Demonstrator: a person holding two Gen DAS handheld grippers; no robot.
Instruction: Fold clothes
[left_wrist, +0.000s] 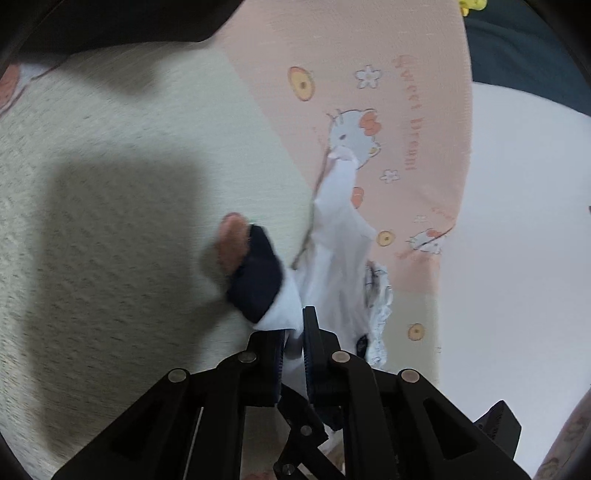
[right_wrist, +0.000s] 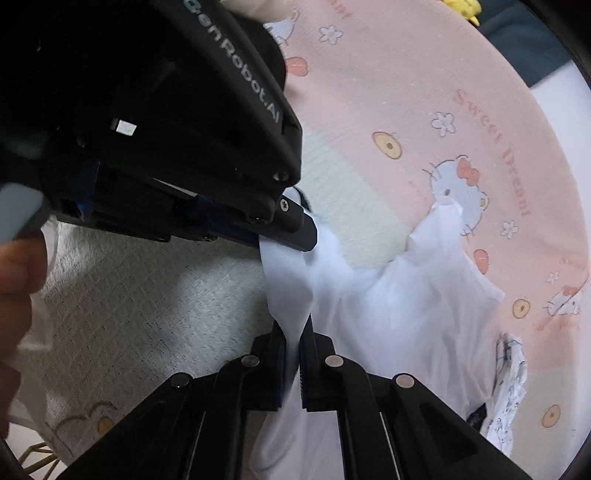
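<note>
A white garment (right_wrist: 391, 306) with a dark navy cuff (left_wrist: 256, 275) hangs in the air over the bed, held by both grippers. My left gripper (left_wrist: 293, 334) is shut on its white edge next to the cuff. It also shows in the right wrist view (right_wrist: 295, 230) as a big black body at upper left, pinching the cloth. My right gripper (right_wrist: 294, 343) is shut on the same white cloth just below it. A printed frilly part of the garment (right_wrist: 511, 384) dangles at the right. The cloth's lower end is hidden behind the fingers.
Below lies a bedsheet (left_wrist: 413, 122) with pink and pale green panels and cat prints. A cream textured blanket (left_wrist: 110, 206) covers the left. A white floor or surface (left_wrist: 517, 221) lies right of the bed. A hand (right_wrist: 18, 280) shows at the left edge.
</note>
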